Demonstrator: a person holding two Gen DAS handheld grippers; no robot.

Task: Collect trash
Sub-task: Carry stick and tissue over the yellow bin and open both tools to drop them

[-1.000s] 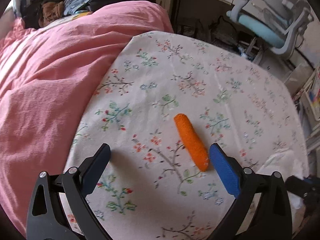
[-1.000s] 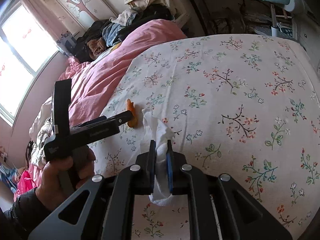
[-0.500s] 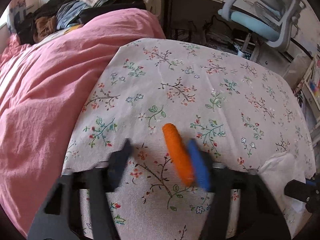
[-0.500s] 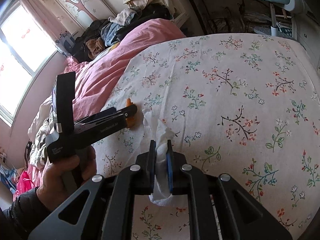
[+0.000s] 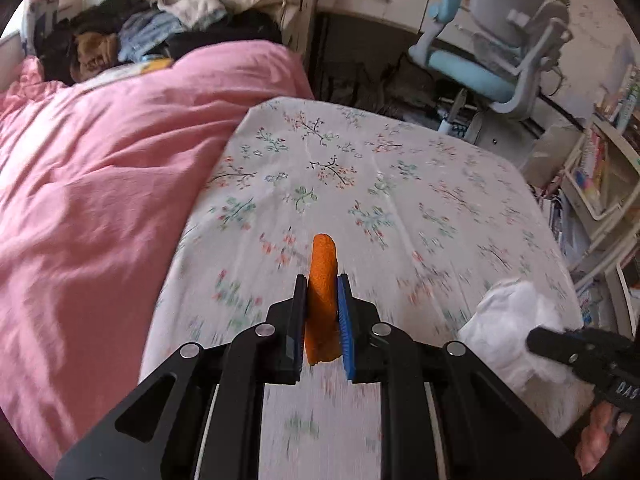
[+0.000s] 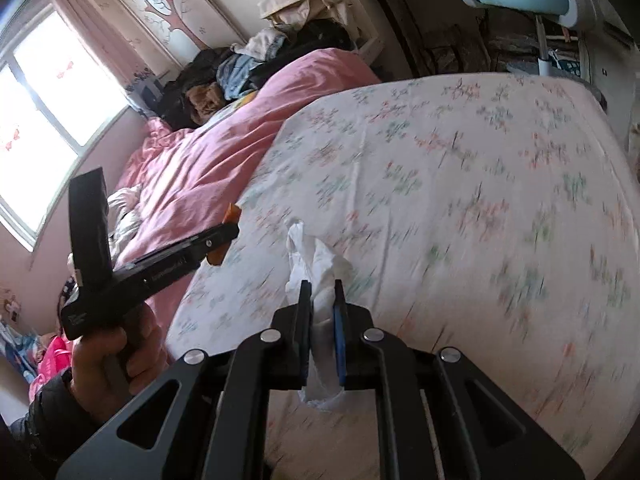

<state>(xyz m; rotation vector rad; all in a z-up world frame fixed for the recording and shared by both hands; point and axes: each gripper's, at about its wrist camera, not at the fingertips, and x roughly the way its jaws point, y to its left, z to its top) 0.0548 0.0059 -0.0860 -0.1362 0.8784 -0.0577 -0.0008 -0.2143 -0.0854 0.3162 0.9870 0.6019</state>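
Observation:
My left gripper (image 5: 322, 285) is shut on an orange stick-shaped piece of trash (image 5: 322, 276) and holds it above the floral bedsheet (image 5: 400, 184). My right gripper (image 6: 322, 293) is shut on a crumpled white tissue (image 6: 320, 264), also lifted off the sheet. The tissue (image 5: 516, 320) and the right gripper's tip (image 5: 538, 340) show at the right of the left wrist view. The left gripper (image 6: 230, 230) with the orange piece (image 6: 232, 214) shows at the left of the right wrist view.
A pink duvet (image 5: 100, 184) covers the bed's left side. Piled clothes (image 5: 160, 36) lie at the head. A blue and grey desk chair (image 5: 492, 64) and a desk stand beyond the bed's far edge. Shelves with books (image 5: 600, 168) stand at the right.
My left gripper closed on the orange piece, which lay on the sheet between the open fingers, and lifted it. My right gripper rose a little with the tissue.

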